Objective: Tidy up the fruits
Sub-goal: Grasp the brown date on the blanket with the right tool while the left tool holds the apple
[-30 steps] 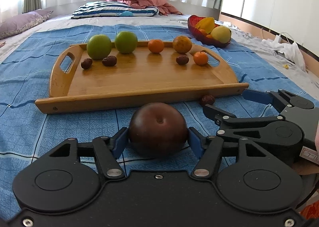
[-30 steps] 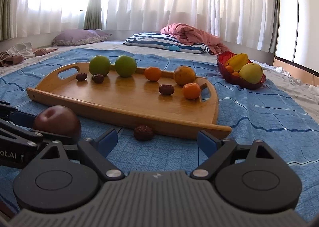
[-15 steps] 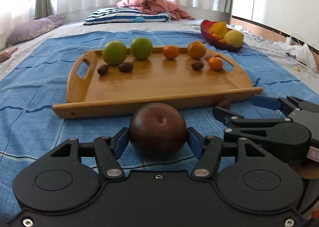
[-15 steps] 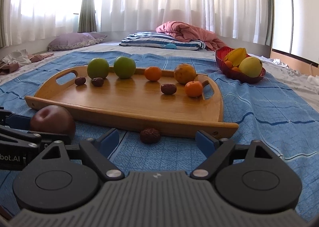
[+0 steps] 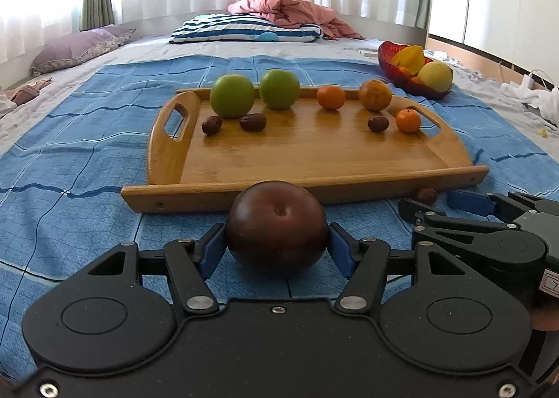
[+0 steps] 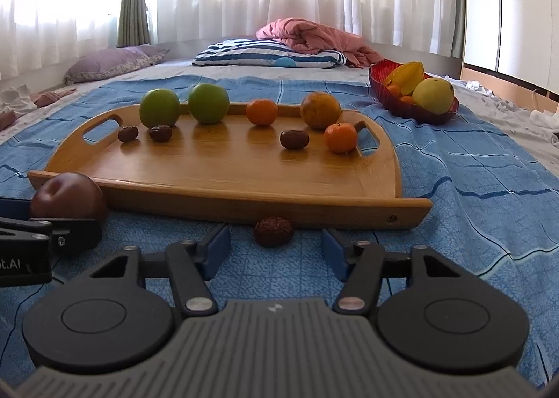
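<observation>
Left gripper (image 5: 276, 248): jaws clamped on the dark plum (image 5: 276, 227), now farther back from the tray's (image 5: 314, 153) front edge.
Right gripper (image 6: 276, 244): jaws wide, empty, closer on the loose date (image 6: 273, 231) touching that front edge.
Meaning: both probably go onto the tray.

A blue blanket (image 6: 471, 167) covered the bed, bearing a wooden tray (image 6: 223, 200), a red bowl (image 6: 379, 78) and a loose date (image 6: 273, 231).
</observation>
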`<state>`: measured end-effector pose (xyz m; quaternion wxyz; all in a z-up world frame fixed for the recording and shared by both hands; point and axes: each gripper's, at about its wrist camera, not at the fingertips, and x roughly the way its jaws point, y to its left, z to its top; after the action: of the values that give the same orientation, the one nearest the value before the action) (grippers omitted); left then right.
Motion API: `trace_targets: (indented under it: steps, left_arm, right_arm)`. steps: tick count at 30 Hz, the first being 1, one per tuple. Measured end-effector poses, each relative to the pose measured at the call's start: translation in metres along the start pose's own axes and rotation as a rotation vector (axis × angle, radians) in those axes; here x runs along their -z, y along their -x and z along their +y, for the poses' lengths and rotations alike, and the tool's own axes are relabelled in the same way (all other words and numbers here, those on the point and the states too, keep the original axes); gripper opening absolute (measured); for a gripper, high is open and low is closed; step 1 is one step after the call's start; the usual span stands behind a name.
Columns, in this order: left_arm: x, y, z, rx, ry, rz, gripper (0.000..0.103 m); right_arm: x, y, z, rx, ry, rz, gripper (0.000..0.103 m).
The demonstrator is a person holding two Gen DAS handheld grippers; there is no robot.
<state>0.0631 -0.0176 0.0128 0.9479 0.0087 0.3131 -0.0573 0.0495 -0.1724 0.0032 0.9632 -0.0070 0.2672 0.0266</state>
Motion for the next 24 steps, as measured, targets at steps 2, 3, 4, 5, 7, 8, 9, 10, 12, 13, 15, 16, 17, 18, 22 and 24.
trace_targets:
  steps: [2, 3, 4, 5, 7, 8, 9, 10, 12, 13, 15, 16, 17, 18, 22, 24]
  left_arm:
    - [-0.0006, -0.0013, 0.0007, -0.001, 0.002, 0.0, 0.061]
    - [-0.0008, -0.0018, 0.0007, -0.003, 0.002, 0.0, 0.061]
    - [-0.0009, -0.0023, 0.0006, -0.004, 0.003, 0.0, 0.061]
    - [-0.0011, -0.0028, 0.0003, -0.005, 0.003, 0.0, 0.061]
    - [-0.0017, -0.0038, 0.0003, -0.007, 0.004, 0.0, 0.061]
    - [-0.002, -0.0044, 0.0001, -0.007, 0.005, 0.003, 0.061]
    - [-0.0019, -0.0047, -0.0001, -0.008, 0.004, 0.002, 0.061]
    - [-0.0021, -0.0048, -0.0001, -0.008, 0.001, 0.002, 0.061]
    - [-0.0021, -0.0057, -0.0001, -0.009, -0.002, 0.002, 0.061]
    - [-0.002, -0.0057, -0.0001, -0.009, -0.001, 0.002, 0.061]
    - [-0.0018, -0.0063, -0.0002, -0.008, 0.0, 0.003, 0.061]
    - [-0.0017, -0.0064, -0.0004, -0.009, -0.001, 0.003, 0.061]
    - [-0.0017, -0.0063, -0.0001, -0.009, -0.002, 0.003, 0.061]
    - [-0.0018, -0.0064, -0.0001, -0.009, -0.002, 0.003, 0.061]
    - [-0.0014, -0.0064, -0.0003, -0.009, -0.002, 0.003, 0.061]
    - [-0.0014, -0.0064, -0.0004, -0.009, -0.003, 0.003, 0.061]
  right_arm:
    - [-0.0005, -0.0007, 0.0009, 0.0, 0.001, 0.002, 0.067]
    - [-0.0007, -0.001, 0.0012, 0.002, 0.002, 0.004, 0.066]
    - [-0.0016, -0.0016, 0.002, 0.003, 0.004, 0.005, 0.065]
    - [-0.0019, -0.0017, 0.0028, 0.004, 0.006, 0.006, 0.063]
    - [-0.0029, -0.0028, 0.004, 0.006, 0.008, 0.008, 0.061]
    - [-0.0034, -0.0034, 0.0046, 0.007, 0.008, 0.009, 0.06]
    - [-0.0039, -0.0041, 0.0052, 0.008, 0.008, 0.01, 0.058]
    - [-0.0043, -0.0046, 0.0055, 0.008, 0.007, 0.01, 0.057]
    - [-0.0046, -0.0054, 0.0059, 0.009, 0.004, 0.011, 0.053]
    - [-0.0047, -0.0058, 0.0064, 0.009, 0.005, 0.011, 0.051]
    - [-0.0044, -0.0062, 0.0075, 0.012, 0.012, 0.01, 0.049]
    - [-0.0042, -0.0062, 0.0081, 0.012, 0.016, 0.009, 0.049]
    - [-0.0041, -0.0062, 0.0085, 0.012, 0.019, 0.008, 0.049]
    - [-0.0038, -0.0061, 0.0086, 0.012, 0.019, 0.007, 0.048]
    - [-0.0041, -0.0063, 0.0081, 0.013, 0.014, 0.008, 0.045]
    - [-0.0042, -0.0065, 0.0078, 0.015, 0.011, 0.009, 0.042]
